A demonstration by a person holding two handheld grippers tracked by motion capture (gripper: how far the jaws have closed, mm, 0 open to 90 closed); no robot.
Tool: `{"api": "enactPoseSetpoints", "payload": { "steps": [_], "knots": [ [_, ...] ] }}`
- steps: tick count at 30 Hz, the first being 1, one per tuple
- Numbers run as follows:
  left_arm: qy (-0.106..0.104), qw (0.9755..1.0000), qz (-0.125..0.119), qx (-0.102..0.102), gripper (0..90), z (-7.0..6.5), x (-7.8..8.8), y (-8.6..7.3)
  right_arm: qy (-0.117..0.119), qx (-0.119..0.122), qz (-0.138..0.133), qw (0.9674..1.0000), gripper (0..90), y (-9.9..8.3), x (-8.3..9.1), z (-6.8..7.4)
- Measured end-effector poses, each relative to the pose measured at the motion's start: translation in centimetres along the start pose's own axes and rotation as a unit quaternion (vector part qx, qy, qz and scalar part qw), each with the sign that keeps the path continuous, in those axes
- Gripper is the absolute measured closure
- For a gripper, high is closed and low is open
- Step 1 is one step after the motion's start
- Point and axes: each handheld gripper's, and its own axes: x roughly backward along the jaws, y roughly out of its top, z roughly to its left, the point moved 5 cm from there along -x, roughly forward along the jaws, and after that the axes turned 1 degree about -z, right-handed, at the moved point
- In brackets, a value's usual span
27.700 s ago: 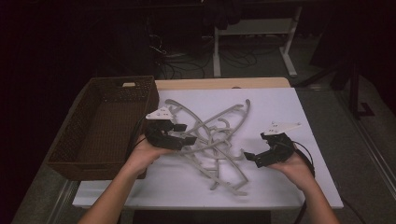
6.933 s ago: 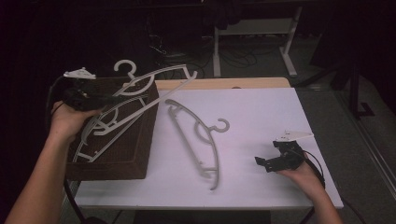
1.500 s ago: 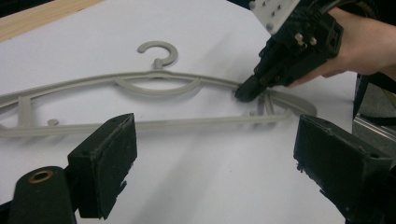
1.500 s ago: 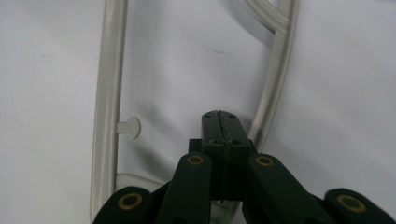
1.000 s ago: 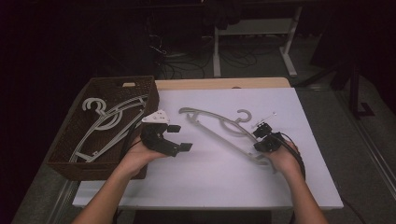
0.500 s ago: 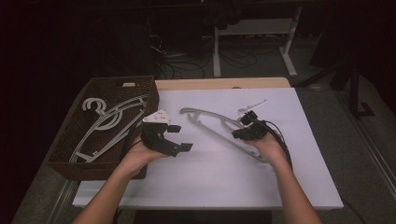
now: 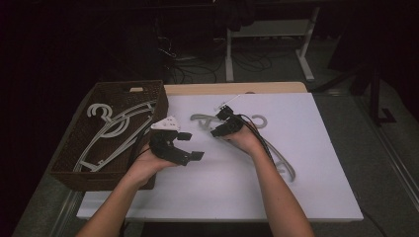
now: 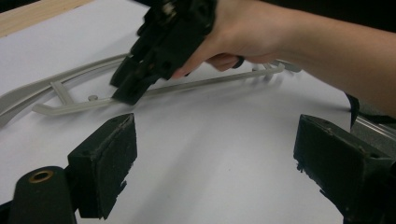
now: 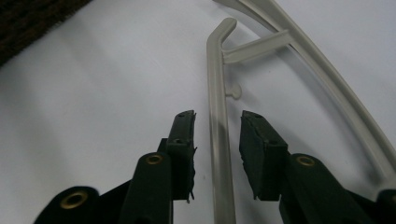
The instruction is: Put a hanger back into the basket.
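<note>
One grey plastic hanger (image 7: 282,160) lies flat on the white table (image 7: 321,197), its hook (image 7: 259,121) pointing away from me. My right gripper (image 7: 217,129) is low over the hanger's left end. Its jaws have just been opening and now straddle the thin lower bar (image 9: 217,70) with a gap on each side, so the right gripper (image 9: 217,119) is open. My left gripper (image 7: 191,145) hovers beside the basket, wide open with nothing in it (image 8: 215,140). Its view shows the right gripper (image 8: 126,91) and the hanger (image 8: 205,83) just ahead.
A dark wicker basket (image 7: 104,175) stands at the table's left edge with several grey hangers (image 7: 116,128) in it. A wooden strip (image 7: 276,88) runs along the table's far edge. Cables trail from both grippers.
My right hand has slid left along the hanger, from its right arm to its left end, and its jaws have parted. The left hand and the hanger have stayed put.
</note>
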Motion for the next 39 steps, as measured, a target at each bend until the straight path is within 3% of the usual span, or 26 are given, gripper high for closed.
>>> {"api": "enactPoseSetpoints", "payload": {
  "steps": [2,3,6,9,15,18,23,27,29,31,35,39],
  "knots": [
    [0.0,1.0,0.0,0.0,13.9,0.0,0.0,0.0,-0.003,-0.001,0.004,1.0,63.8,0.1,-0.4,0.0],
    [0.0,1.0,0.0,0.0,13.8,0.0,0.0,0.0,-0.004,-0.002,0.008,1.0,71.9,0.3,-0.9,0.0],
    [0.0,1.0,-0.002,0.001,13.9,0.1,0.1,0.0,-0.003,0.005,0.012,0.9999,78.5,0.2,-1.2,-0.1],
    [0.0,1.0,-0.001,0.001,13.8,0.1,0.1,0.0,0.0,0.014,0.014,0.9998,79.2,0.0,-1.0,0.2],
    [0.002,1.0,0.002,0.0,13.9,0.0,0.0,0.0,0.026,0.052,0.019,0.9981,79.5,-1.4,0.1,2.8],
    [0.002,1.0,0.0,0.001,13.8,0.0,0.1,0.0,0.048,0.081,0.022,0.9953,79.4,-2.6,0.8,4.7],
    [0.003,1.0,-0.001,0.002,13.9,0.2,0.1,0.0,0.091,0.126,0.036,0.9871,79.2,-5.2,2.0,7.7],
    [0.004,1.0,0.002,0.002,13.8,0.1,0.0,0.0,0.119,0.139,0.042,0.9822,78.2,-7.0,2.7,9.3],
    [0.004,1.0,0.002,0.002,13.9,0.1,0.0,0.0,0.117,0.14,0.041,0.9824,67.4,-7.4,2.8,9.7],
    [0.003,1.0,0.003,0.003,13.9,0.1,0.0,0.0,0.113,0.135,0.036,0.9837,65.6,-7.5,3.5,9.6],
    [0.002,1.0,0.0,0.005,13.9,0.2,0.2,0.0,0.087,0.108,0.015,0.9902,72.4,-8.3,6.1,8.2],
    [0.003,1.0,-0.001,0.006,13.9,0.3,0.3,0.0,0.04,0.065,0.014,0.997,82.8,-10.6,8.9,5.7]
  ]
}}
